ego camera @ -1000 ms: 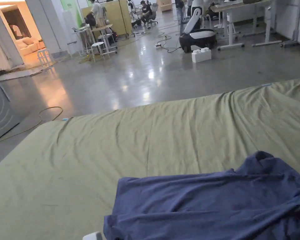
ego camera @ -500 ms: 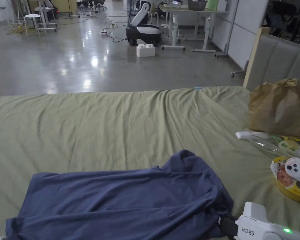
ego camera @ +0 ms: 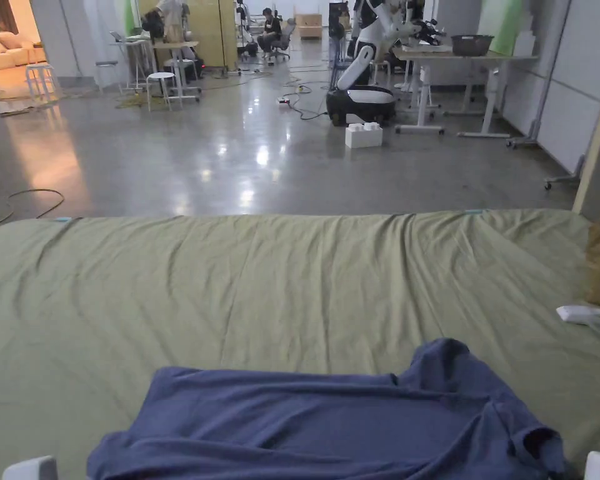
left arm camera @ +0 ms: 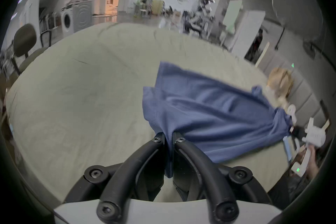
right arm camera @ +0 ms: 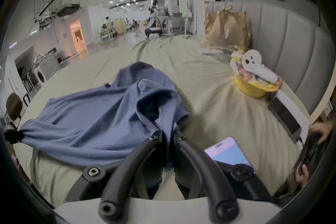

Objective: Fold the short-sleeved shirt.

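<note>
On the olive bed sheet (ego camera: 280,294), your blue shirt (ego camera: 330,425) lies rumpled at the near edge, with the left gripper (left arm camera: 169,138) and right gripper (right arm camera: 168,134) each clamped on a corner, so pull evenly apart to flatten it before you fold.

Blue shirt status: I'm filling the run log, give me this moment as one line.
left gripper: shut on blue shirt | right gripper: shut on blue shirt | shirt: on green sheet, rumpled, not yet folded
</note>
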A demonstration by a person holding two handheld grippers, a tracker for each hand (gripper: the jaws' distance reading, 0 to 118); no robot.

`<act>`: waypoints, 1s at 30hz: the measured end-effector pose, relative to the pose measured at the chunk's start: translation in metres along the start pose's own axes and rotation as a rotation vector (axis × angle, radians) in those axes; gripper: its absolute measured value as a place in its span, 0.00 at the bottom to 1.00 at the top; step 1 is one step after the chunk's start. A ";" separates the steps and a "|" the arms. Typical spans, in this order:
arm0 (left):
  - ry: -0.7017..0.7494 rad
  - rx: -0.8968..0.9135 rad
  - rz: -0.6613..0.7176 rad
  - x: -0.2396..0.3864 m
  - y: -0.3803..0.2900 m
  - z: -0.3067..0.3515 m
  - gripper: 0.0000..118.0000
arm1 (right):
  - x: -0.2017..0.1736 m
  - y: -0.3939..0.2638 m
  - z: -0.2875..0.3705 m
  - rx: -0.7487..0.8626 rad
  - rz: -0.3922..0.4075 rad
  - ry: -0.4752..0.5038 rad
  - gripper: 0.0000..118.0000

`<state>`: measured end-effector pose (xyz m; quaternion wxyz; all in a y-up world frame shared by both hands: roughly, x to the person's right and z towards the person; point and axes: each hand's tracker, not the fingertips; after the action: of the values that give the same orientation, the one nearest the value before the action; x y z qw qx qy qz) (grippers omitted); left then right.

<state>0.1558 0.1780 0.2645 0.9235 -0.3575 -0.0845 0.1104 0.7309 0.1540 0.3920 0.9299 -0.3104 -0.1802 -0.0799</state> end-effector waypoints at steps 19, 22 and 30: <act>0.059 0.137 -0.073 -0.014 -0.084 0.107 0.64 | 0.026 -0.079 0.107 -0.023 0.090 0.029 0.52; 0.040 0.325 -0.133 0.009 -0.062 0.164 0.64 | 0.027 -0.059 0.151 0.146 0.091 0.077 0.52; 0.005 0.699 -0.358 0.050 -0.044 0.232 0.76 | -0.011 -0.021 0.250 0.504 0.166 0.233 0.53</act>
<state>0.1554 0.3082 0.4672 0.9944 -0.0014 -0.1006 -0.0313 0.6441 0.2890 0.5849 0.9955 -0.0721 -0.0604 0.0088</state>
